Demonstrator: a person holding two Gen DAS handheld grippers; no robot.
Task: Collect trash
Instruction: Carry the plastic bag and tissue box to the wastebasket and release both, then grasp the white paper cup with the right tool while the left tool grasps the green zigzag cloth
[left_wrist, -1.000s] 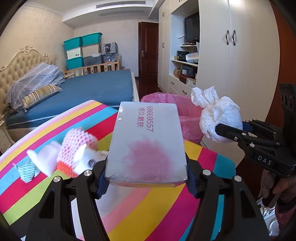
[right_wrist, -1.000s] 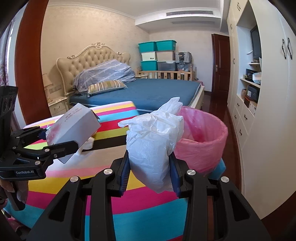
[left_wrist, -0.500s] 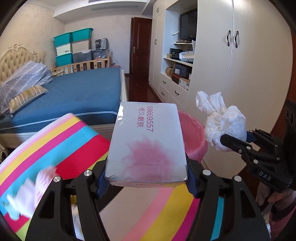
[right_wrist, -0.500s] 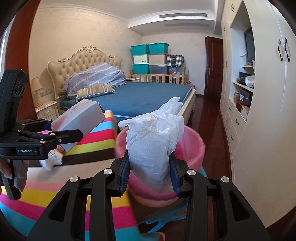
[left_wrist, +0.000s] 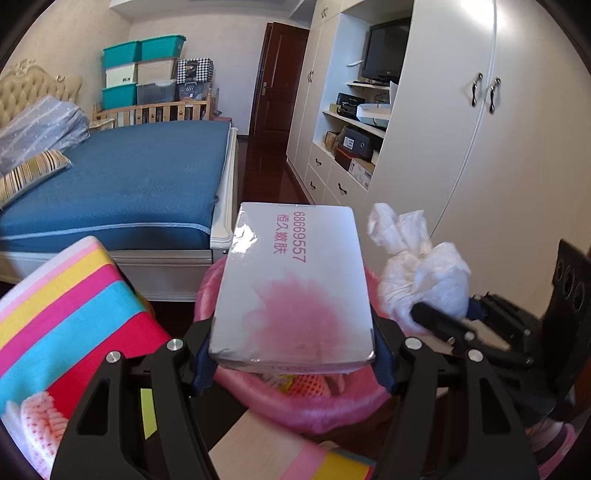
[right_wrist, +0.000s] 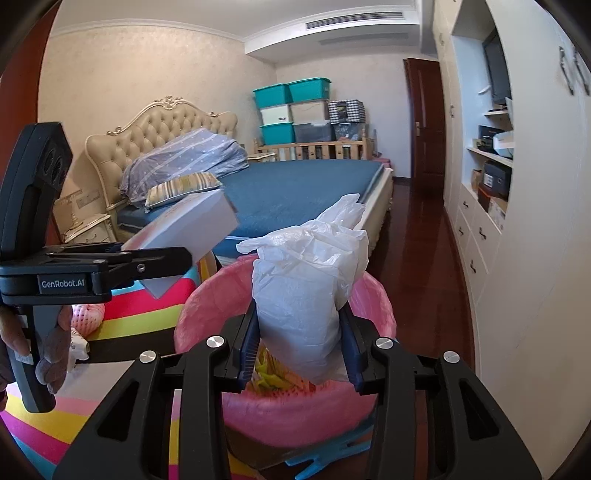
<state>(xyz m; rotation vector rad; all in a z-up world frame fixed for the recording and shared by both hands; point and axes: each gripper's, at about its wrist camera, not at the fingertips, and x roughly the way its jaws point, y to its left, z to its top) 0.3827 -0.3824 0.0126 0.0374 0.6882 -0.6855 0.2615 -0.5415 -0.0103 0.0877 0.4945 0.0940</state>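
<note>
While the box (left_wrist: 291, 288) in the left tongs (left_wrist: 291, 354) hides most of the bin (left_wrist: 295, 410), the right tongs (right_wrist: 299, 343), just opening, flank the bag (right_wrist: 303, 291).

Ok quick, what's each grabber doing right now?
Left gripper: closed on the box, over the pink bin.
Right gripper: jaws just opening, white bag between them, pads seem to touch it.

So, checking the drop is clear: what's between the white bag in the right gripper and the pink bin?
Nothing: in the right wrist view the white bag hangs in the right gripper directly over the open pink bin, only air beneath it.
</note>
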